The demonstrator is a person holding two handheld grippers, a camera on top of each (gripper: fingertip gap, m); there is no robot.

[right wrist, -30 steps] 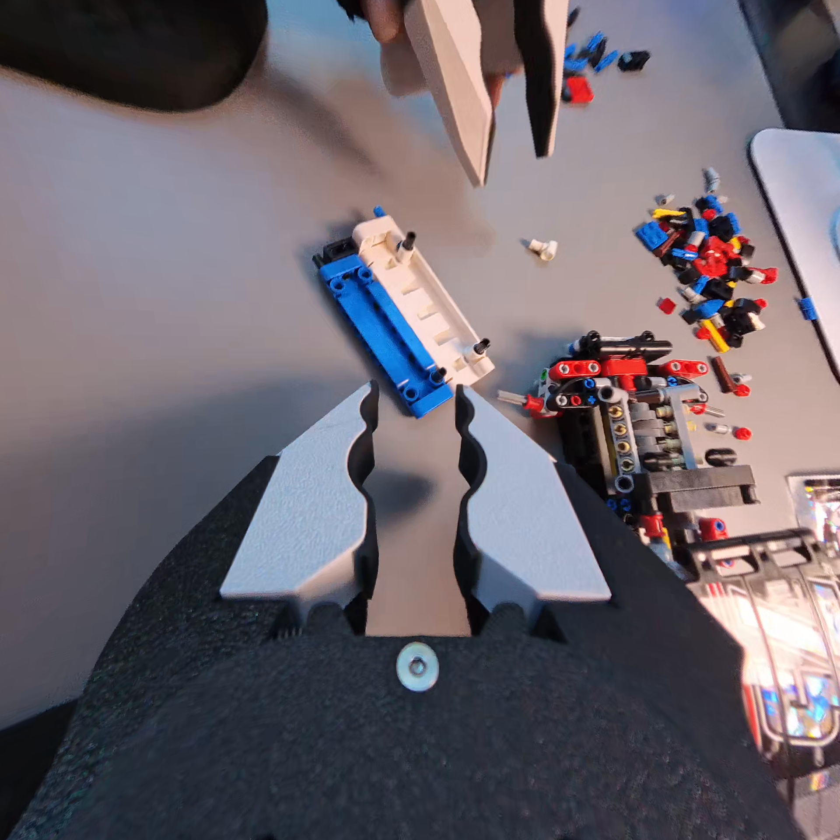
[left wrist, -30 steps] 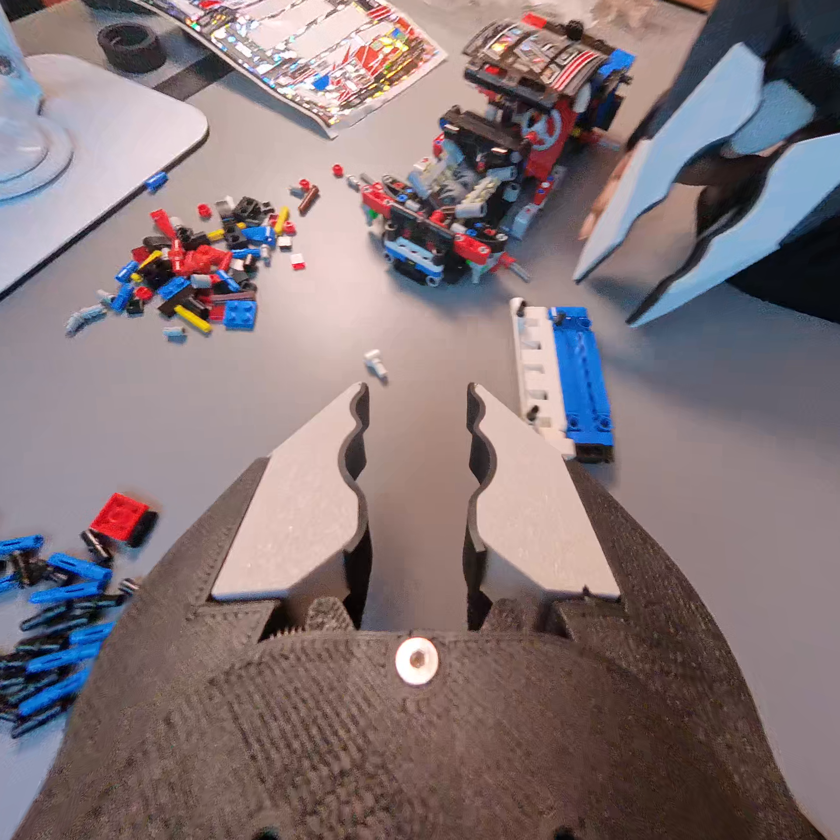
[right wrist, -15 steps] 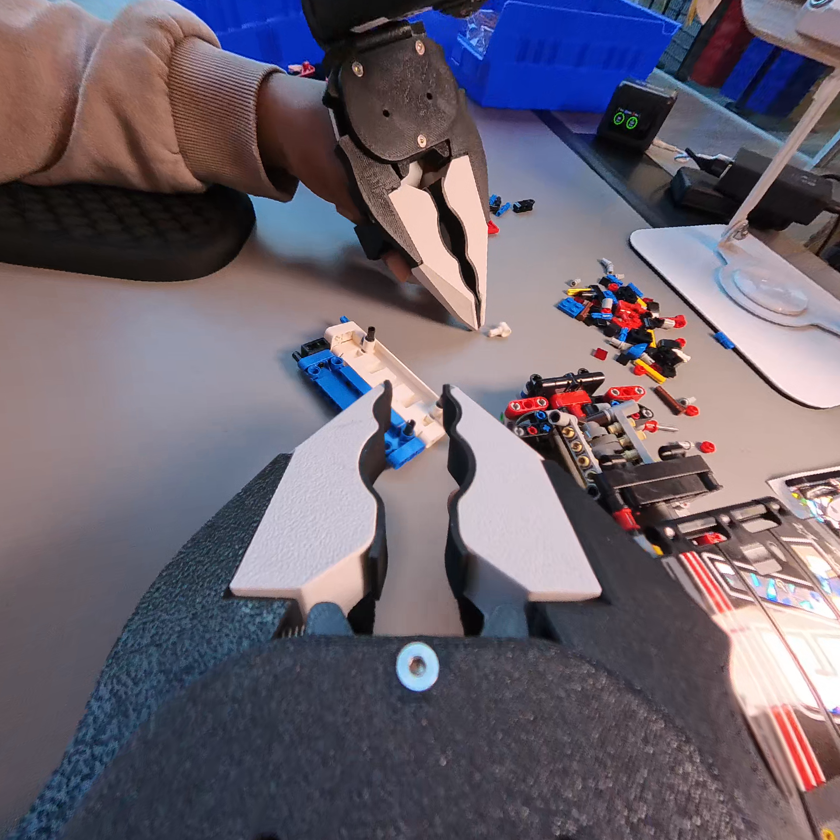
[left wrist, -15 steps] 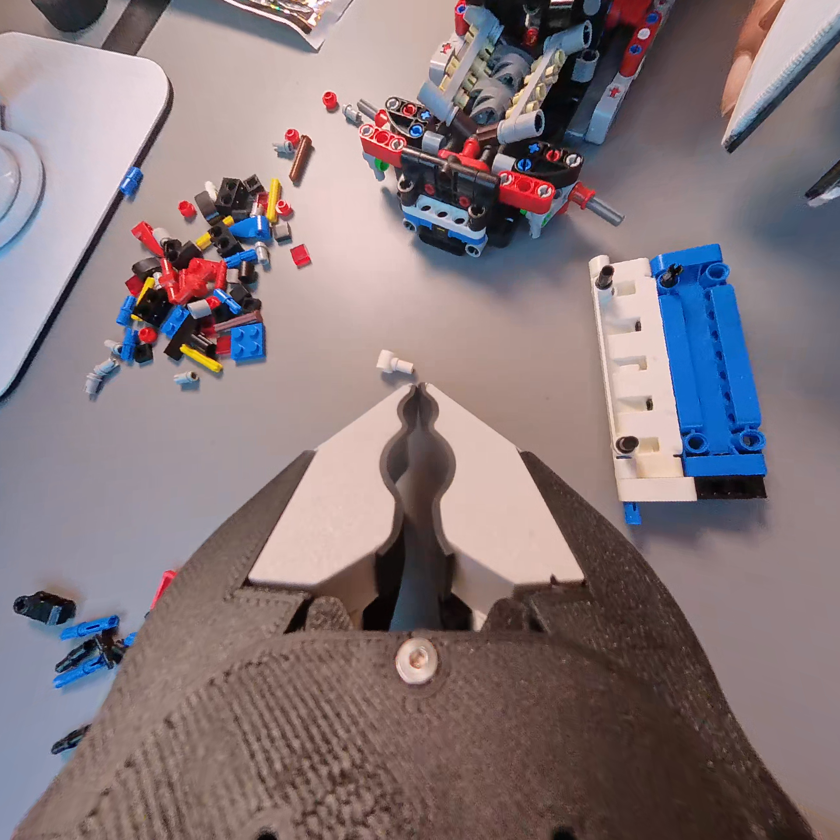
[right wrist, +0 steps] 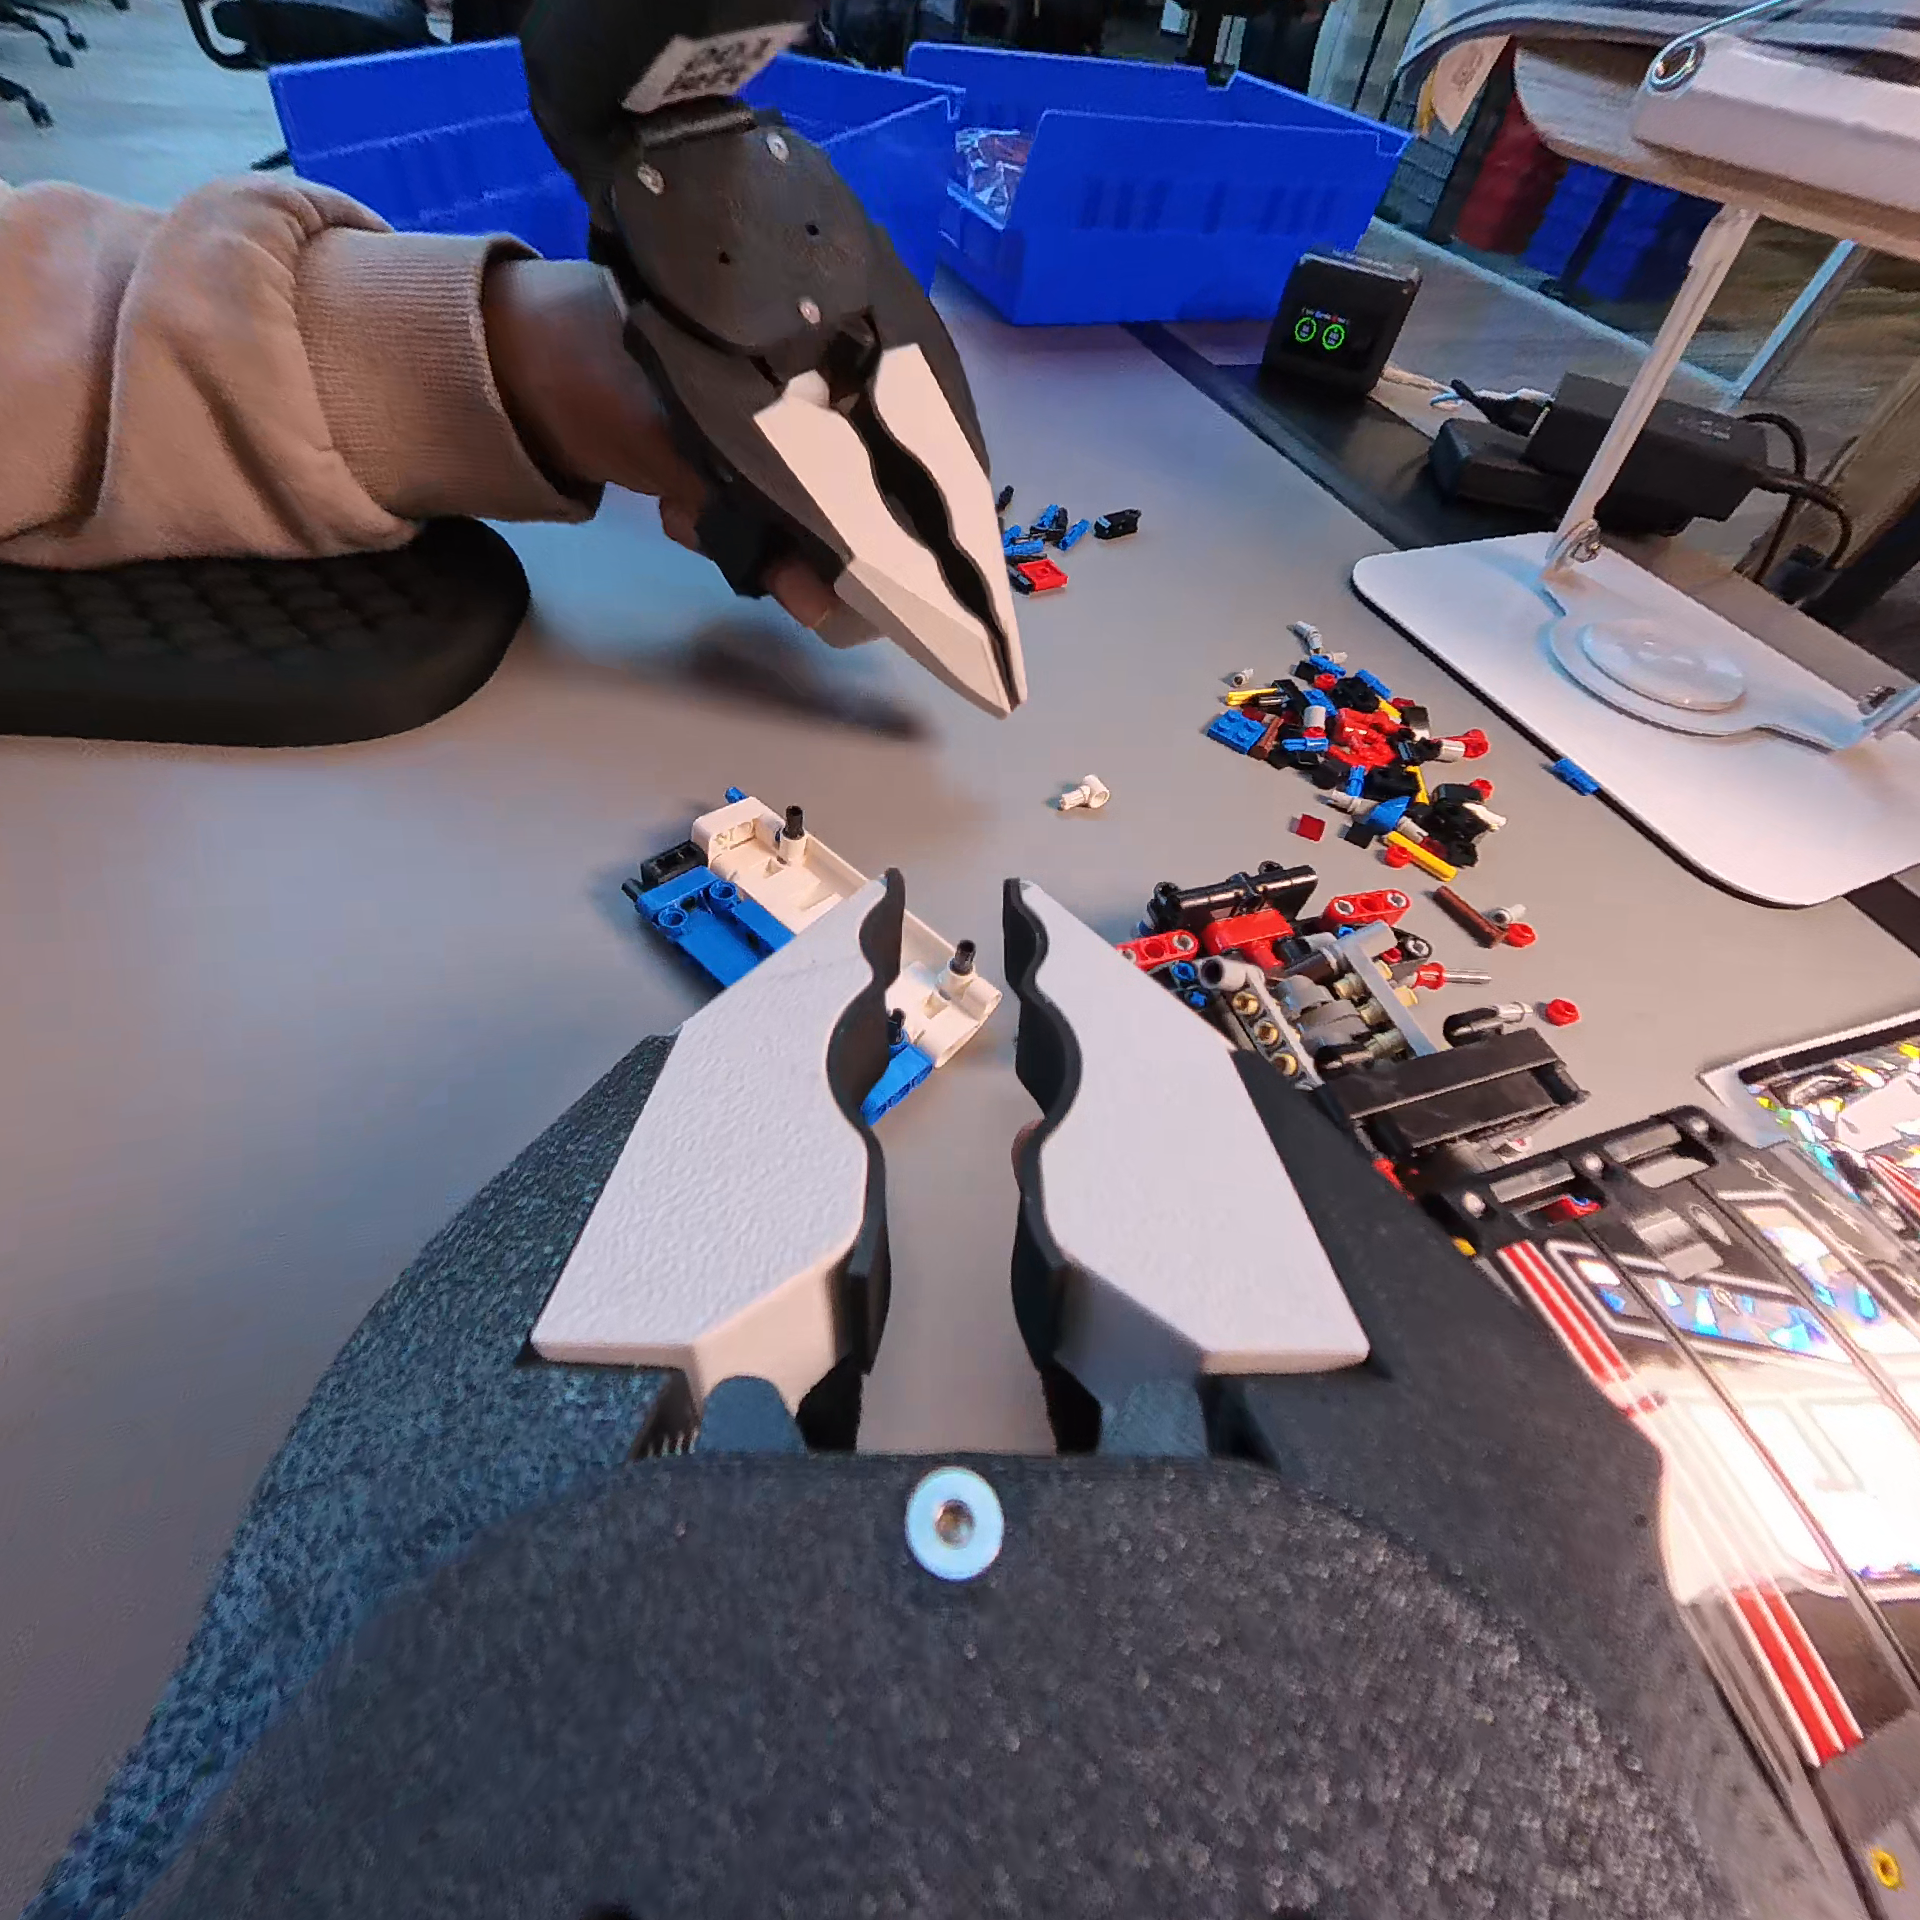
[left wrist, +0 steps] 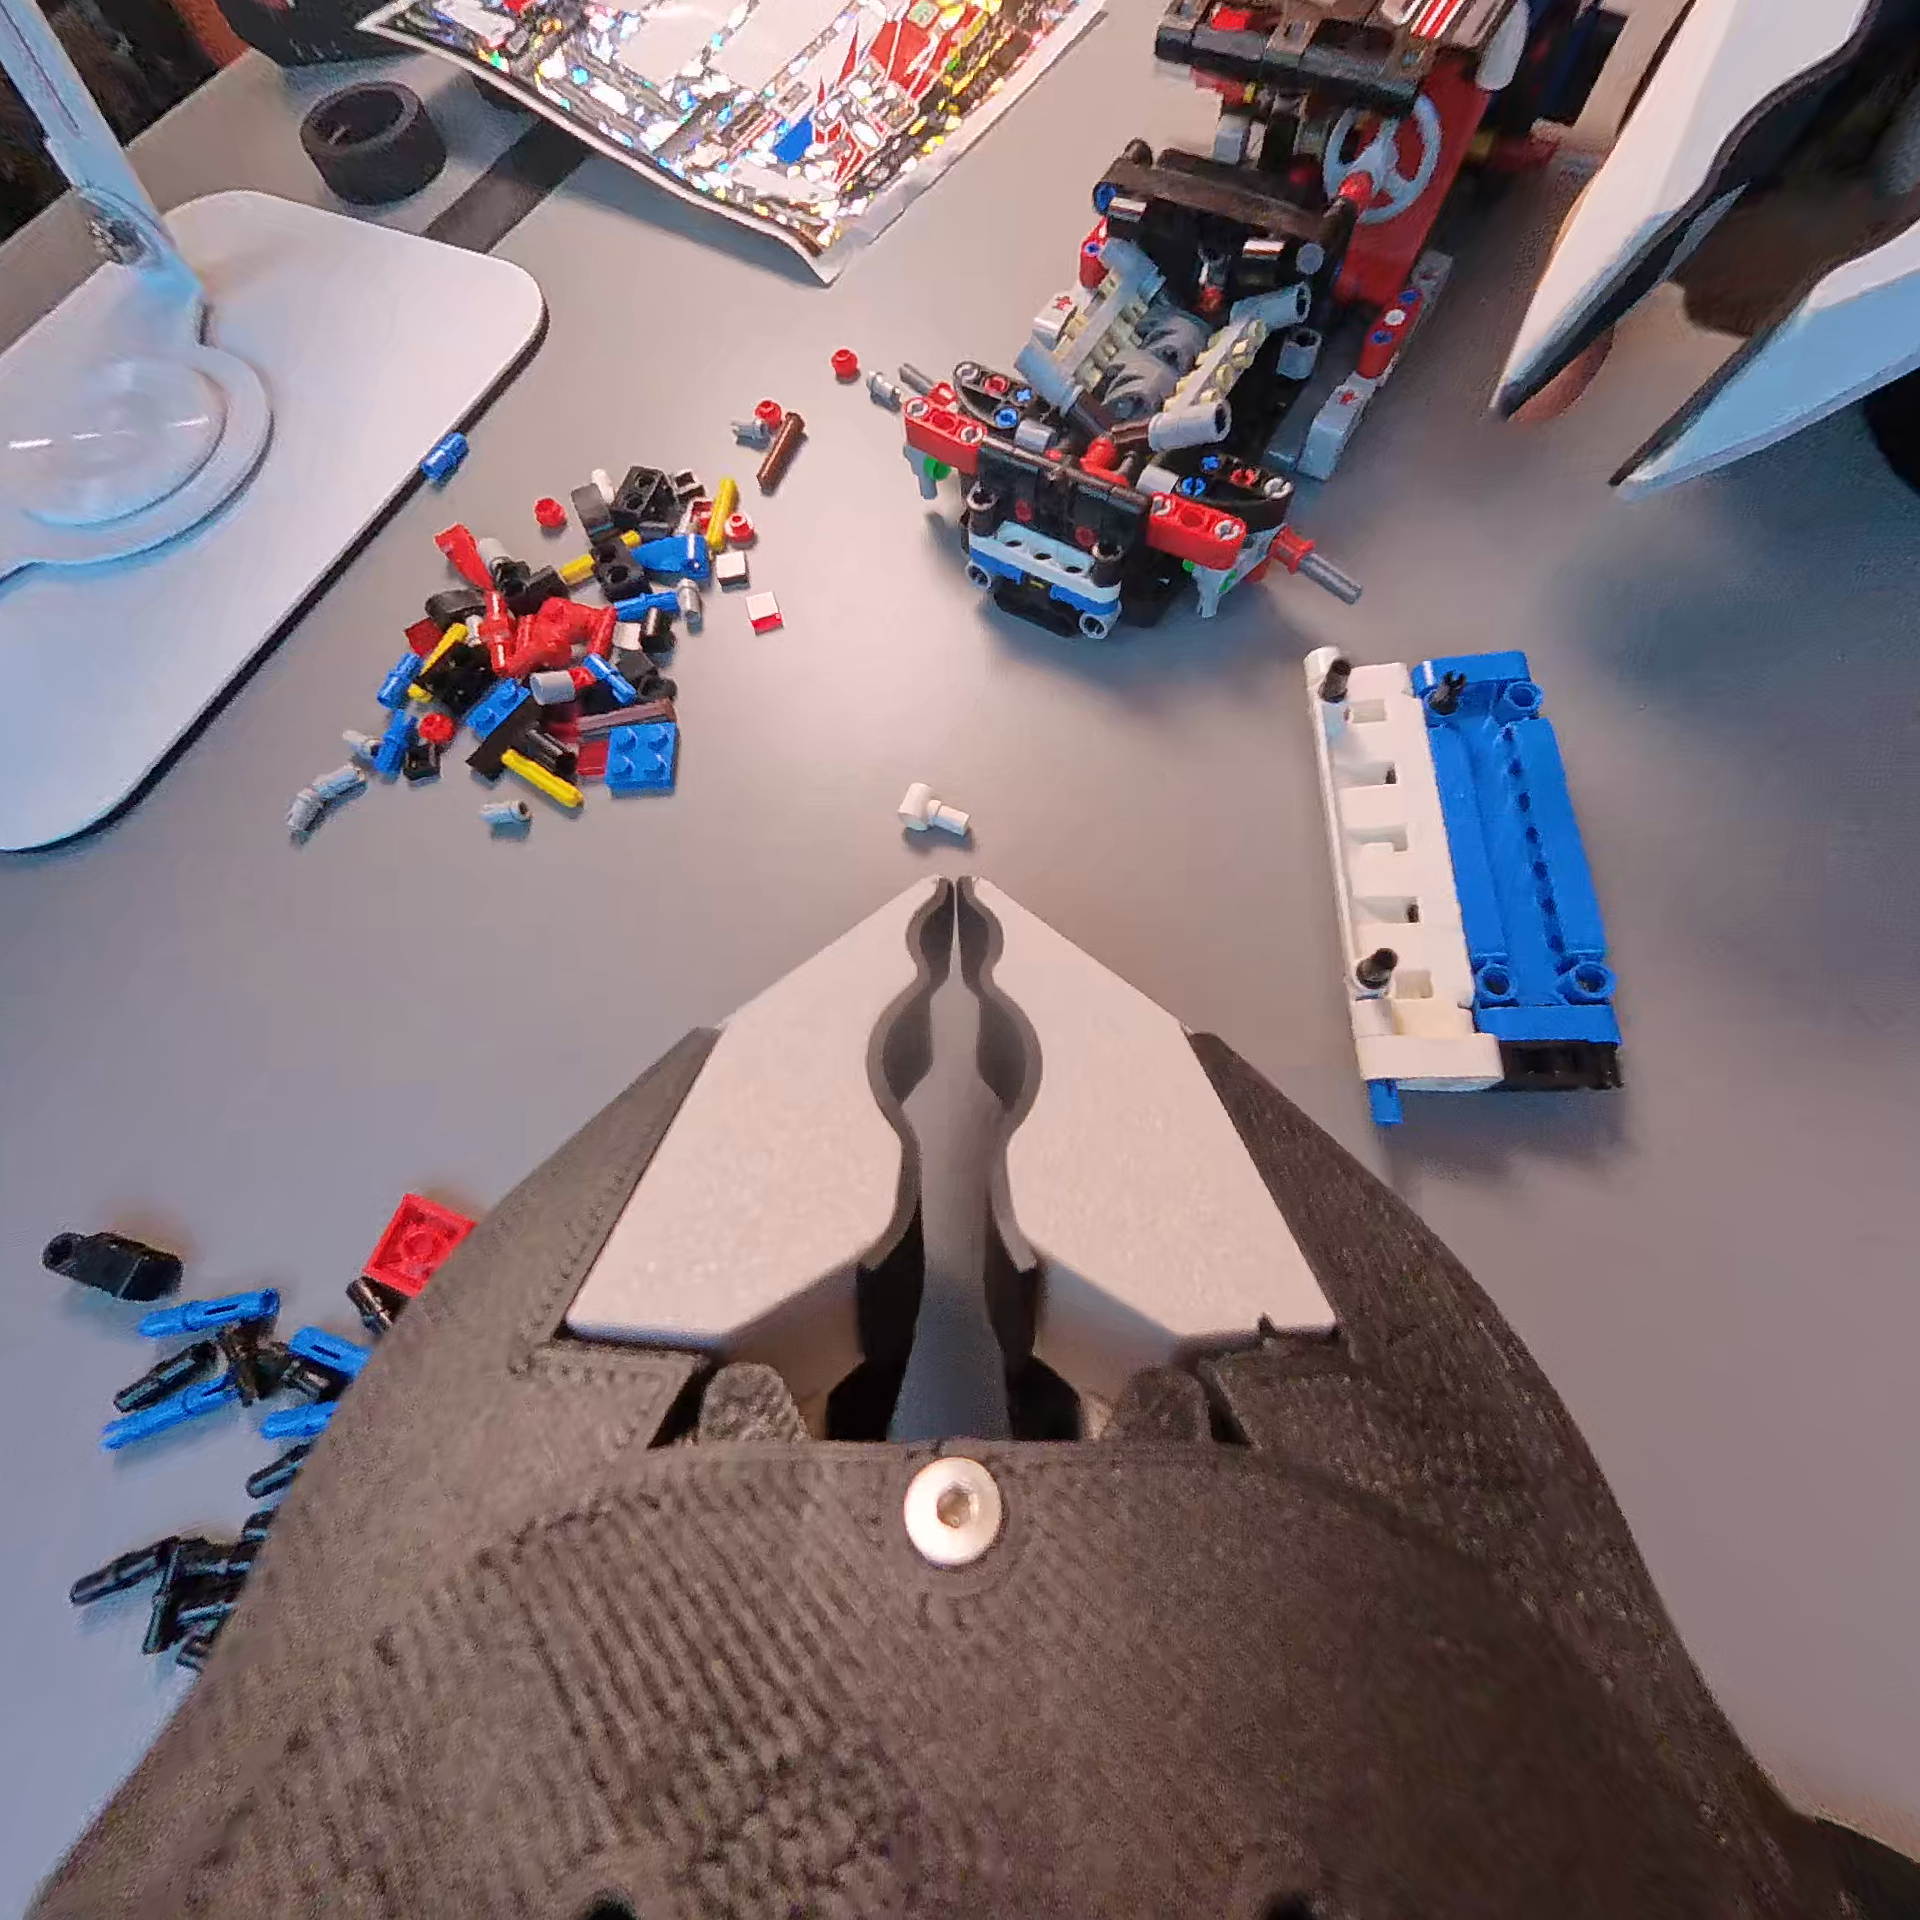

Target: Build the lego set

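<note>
Your left gripper (left wrist: 954, 883) hangs above the table (left wrist: 727, 987), jaws pressed together on nothing, tips pointing at the small white connector (left wrist: 932, 810) just ahead. Your right gripper (right wrist: 951, 899) has its jaws apart and empty, over the near end of the blue-and-white panel (right wrist: 769, 883). The half-built truck (right wrist: 1351, 1018) sits just beside it.

A grey table (left wrist: 1195, 1351) carries a half-built lego truck (left wrist: 1164, 436), a white-and-blue panel (left wrist: 1455, 873), a loose white connector (left wrist: 933, 810), a heap of small pieces (left wrist: 551, 644), blue and black pins (left wrist: 208, 1371), a foil sticker sheet (left wrist: 748, 94), a black tyre (left wrist: 372, 140) and a white lamp base (left wrist: 260, 436).
</note>
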